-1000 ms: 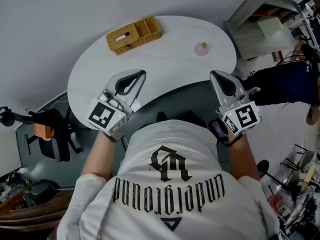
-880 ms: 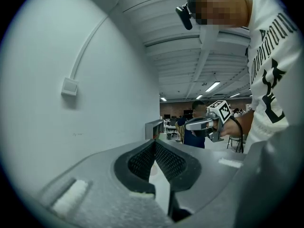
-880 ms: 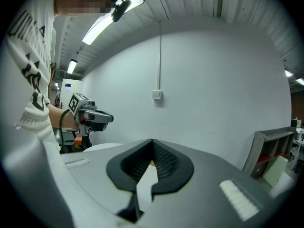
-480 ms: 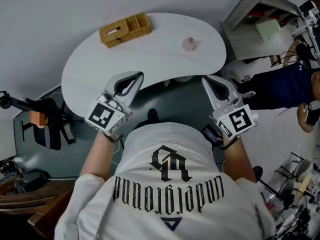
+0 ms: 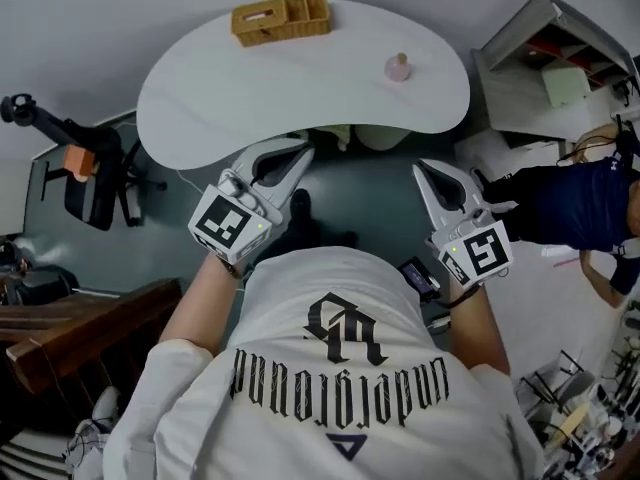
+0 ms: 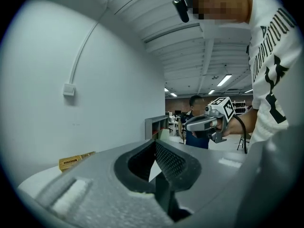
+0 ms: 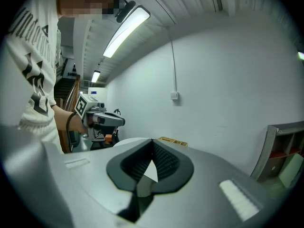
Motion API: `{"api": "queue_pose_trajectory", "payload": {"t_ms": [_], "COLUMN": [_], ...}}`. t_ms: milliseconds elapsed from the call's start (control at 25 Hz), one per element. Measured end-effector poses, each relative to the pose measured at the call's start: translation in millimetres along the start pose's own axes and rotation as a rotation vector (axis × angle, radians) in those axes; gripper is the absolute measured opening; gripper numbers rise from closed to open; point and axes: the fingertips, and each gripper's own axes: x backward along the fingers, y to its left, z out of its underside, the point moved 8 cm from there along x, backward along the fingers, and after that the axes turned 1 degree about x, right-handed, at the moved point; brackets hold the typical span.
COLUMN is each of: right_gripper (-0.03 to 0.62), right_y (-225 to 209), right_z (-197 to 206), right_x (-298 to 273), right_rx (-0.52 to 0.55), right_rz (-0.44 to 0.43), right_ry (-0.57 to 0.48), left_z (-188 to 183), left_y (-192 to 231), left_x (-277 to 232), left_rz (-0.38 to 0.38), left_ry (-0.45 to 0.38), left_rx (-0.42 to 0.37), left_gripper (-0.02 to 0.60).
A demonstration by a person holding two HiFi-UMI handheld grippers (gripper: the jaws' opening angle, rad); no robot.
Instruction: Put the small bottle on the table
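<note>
A small pink bottle (image 5: 398,67) stands upright on the right part of the white rounded table (image 5: 250,98). Both grippers hang short of the table's near edge, over the dark floor. My left gripper (image 5: 300,152) is shut and holds nothing; its tips (image 6: 155,142) meet in the left gripper view. My right gripper (image 5: 424,171) is also shut and holds nothing, its tips (image 7: 152,141) touching. Each gripper view shows the other gripper off to the side: the right gripper (image 6: 190,123) and the left gripper (image 7: 121,121). The bottle appears in neither gripper view.
A wicker basket (image 5: 280,18) sits at the table's far edge. A grey shelf unit (image 5: 545,38) stands at the right, with a person in dark clothes (image 5: 570,208) near it. A black stand (image 5: 90,168) and wooden furniture (image 5: 80,338) are at the left.
The person has backed away from the table. Both grippers, earlier over the table's near edge, now hang over the floor short of it. The bottle and basket have not moved on the table.
</note>
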Motion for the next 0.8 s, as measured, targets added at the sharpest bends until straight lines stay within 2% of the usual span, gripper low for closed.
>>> {"api": "queue_pose_trajectory", "payload": {"t_ms": [360, 520, 680, 800], "right_gripper": [0.002, 0.002, 0.002, 0.002], "right_y": [52, 76, 107, 136], "right_z": [2, -5, -6, -7], "right_x": [-6, -5, -4, -6], "right_rx": [0.006, 0.019, 0.000, -0.004], "right_rz": [-0.048, -0.033, 0.009, 0.032], "right_ry": [-0.009, -0.025, -0.006, 0.004], "left_z": [17, 27, 36, 41], "left_y": [-13, -14, -20, -18], "left_x": [68, 85, 110, 137], "left_rz": [-0.032, 0.028, 0.091, 0.116], "left_ry": [0.038, 0.061, 0.079, 0.077], "left_rx": [-0.006, -0.021, -0.079, -0.076], "left_gripper": [0.008, 0.008, 0.008, 0.008]}}
